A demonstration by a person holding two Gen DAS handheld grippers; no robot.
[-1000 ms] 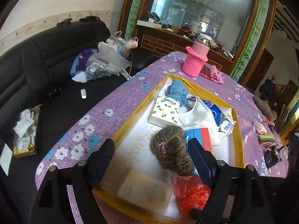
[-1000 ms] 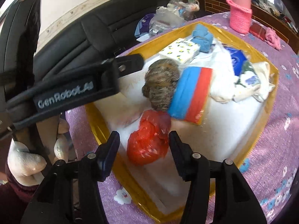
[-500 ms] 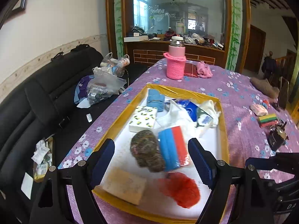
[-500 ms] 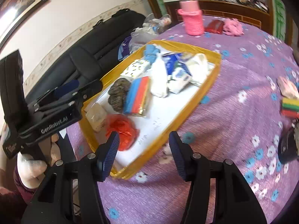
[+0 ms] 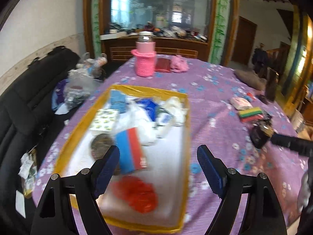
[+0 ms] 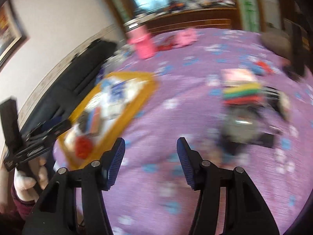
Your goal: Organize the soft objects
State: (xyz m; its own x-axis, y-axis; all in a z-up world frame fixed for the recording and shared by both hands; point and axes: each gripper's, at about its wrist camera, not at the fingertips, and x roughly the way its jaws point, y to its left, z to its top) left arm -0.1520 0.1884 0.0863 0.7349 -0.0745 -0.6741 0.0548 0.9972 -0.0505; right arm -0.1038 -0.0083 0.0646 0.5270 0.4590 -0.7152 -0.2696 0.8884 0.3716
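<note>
left claw (image 5: 158,168) released, above tray (image 5: 186,117) | right claw (image 6: 150,156) released, over tablecloth (image 6: 195,117)

Wrist views, both overlooking yellow tray (image 5: 186,117)

White wall (image 5: 49,15) w/ pale border strip, black sofa (image 5: 23,98) at left, big wood-framed window (image 5: 156,5) behind, purple floral cloth on worktop (image 5: 215,90)
</note>
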